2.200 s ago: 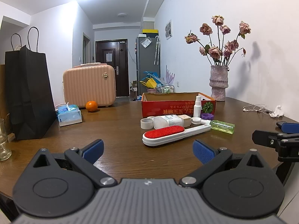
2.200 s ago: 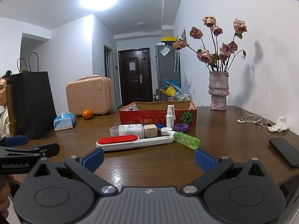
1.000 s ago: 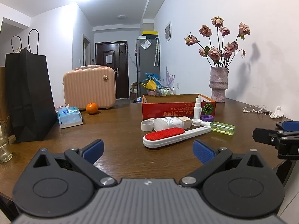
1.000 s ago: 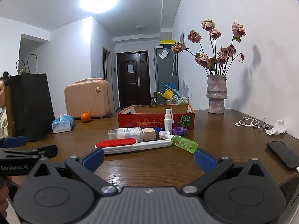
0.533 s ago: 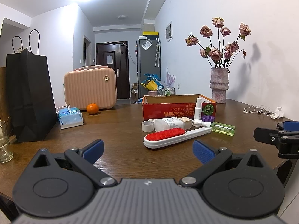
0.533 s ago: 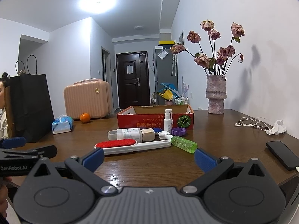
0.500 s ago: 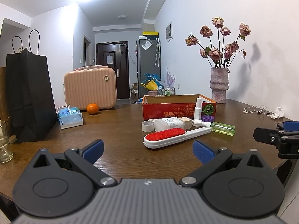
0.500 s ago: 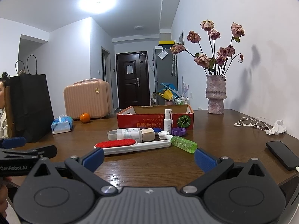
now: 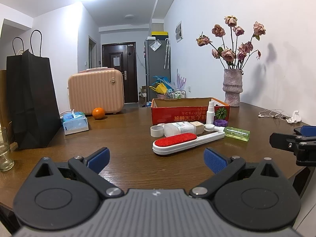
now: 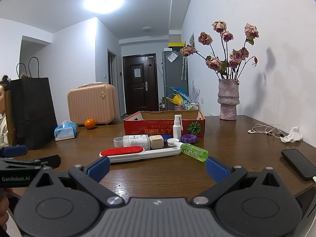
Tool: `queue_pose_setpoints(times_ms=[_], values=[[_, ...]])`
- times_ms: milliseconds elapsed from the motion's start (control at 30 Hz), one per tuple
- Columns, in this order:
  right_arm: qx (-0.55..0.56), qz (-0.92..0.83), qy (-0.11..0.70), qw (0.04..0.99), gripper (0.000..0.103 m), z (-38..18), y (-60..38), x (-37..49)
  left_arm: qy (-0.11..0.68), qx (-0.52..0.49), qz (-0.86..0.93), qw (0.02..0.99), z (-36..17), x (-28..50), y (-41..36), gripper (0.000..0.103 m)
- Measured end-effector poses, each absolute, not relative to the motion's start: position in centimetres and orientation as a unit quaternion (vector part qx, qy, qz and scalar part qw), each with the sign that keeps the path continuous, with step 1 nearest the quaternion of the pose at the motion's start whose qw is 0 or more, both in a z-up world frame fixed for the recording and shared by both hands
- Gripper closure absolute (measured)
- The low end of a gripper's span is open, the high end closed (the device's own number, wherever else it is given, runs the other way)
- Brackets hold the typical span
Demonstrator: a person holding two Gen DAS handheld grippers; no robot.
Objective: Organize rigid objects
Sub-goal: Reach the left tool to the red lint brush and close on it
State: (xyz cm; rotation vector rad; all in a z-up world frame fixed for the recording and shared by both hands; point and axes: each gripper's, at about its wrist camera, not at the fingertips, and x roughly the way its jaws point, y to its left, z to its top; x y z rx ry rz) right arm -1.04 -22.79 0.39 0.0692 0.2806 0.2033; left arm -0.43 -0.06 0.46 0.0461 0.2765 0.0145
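Both the left hand-held gripper [image 9: 156, 155] and the right hand-held gripper [image 10: 157, 166] hover wide open and empty. The lint brush [image 10: 138, 151] lies on the bench [image 10: 237, 148] before the red box [image 10: 164, 124], touching the green bottle [image 10: 194, 152]. Lifting the brush could roll that bottle away.

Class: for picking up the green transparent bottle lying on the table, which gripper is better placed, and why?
Probably the right gripper: open and empty, with the green transparent bottle lying just ahead. From the left gripper, it lies far right.

Far ahead of my jaws to the left stand a black paper bag [image 9: 32, 102], a tissue pack [image 9: 75, 122], an orange [image 9: 98, 113] and a pink suitcase [image 9: 95, 92]. Off right on the worktop [image 9: 126, 138]: a vase of dried roses [image 10: 228, 100], white earphones [image 10: 264, 129], a phone [image 10: 299, 164].
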Motion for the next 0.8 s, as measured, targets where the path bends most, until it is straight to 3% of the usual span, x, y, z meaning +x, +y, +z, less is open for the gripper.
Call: queue_pose_setpoints(times_ms=[333, 433, 567, 800], values=[[0.054, 0.112, 0.169, 0.978, 0.0, -1.2, -22.5, 2.3, 0.159, 0.024, 0.017, 0.987, -0.6, 2.7, 0.2, 0.0], [0.066, 0.12, 0.191, 0.972, 0.005, -1.8, -23.1, 5.1, 0.165, 0.014, 0.018, 0.986, -0.9, 5.0, 0.7, 0.0], [0.072, 0.128, 0.232, 0.961, 0.026, -2.8, -23.5, 9.6, 0.187, 0.005, 0.031, 0.982, -1.6, 8.5, 1.0, 0.0], [0.117, 0.134, 0.278, 0.944, 0.027, -4.2, -24.5, 18.5, 0.223, -0.015, 0.011, 0.975, -2.3, 14.7, 1.3, 0.005]])
